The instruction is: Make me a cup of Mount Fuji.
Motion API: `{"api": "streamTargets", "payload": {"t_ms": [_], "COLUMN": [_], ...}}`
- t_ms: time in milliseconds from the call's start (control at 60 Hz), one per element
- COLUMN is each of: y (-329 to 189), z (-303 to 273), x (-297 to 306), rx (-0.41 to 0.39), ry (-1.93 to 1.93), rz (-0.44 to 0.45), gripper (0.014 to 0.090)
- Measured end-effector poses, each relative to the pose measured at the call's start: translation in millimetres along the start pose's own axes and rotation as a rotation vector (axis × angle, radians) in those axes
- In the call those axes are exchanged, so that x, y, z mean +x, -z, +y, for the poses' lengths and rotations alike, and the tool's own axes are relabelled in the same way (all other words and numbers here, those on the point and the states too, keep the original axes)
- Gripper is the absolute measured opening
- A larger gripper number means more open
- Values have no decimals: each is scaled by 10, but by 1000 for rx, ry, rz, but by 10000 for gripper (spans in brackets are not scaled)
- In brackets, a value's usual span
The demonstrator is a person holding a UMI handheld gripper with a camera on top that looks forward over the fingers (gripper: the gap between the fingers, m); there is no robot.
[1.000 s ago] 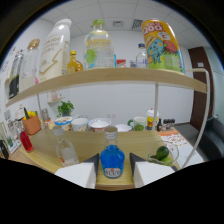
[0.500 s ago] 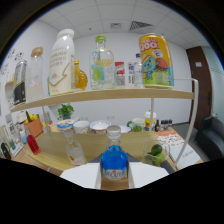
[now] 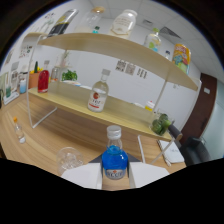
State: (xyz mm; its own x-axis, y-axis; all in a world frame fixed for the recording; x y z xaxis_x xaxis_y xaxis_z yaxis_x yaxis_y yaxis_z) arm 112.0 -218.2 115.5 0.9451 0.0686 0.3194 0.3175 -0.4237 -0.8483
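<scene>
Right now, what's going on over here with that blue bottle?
A person is working a hand-held two-finger gripper, and the camera rides on it. A small bottle of blue liquid with a silver cap sits between the two white fingers, apparently held. The view is tilted. Just beside the fingers an empty clear glass stands on the wooden counter. Beyond, a clear bottle with a red label stands on the lower shelf, with more bottles on the shelf above.
</scene>
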Motion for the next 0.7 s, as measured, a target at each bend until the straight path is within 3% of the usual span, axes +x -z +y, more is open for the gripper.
{"api": "streamTargets", "payload": {"t_ms": [500, 700], "y": [-155, -202], "z": [-273, -220], "x": [13, 12], "rx": [34, -5], "ry": [1299, 1536], "rz": [210, 235], "gripper": [356, 358]}}
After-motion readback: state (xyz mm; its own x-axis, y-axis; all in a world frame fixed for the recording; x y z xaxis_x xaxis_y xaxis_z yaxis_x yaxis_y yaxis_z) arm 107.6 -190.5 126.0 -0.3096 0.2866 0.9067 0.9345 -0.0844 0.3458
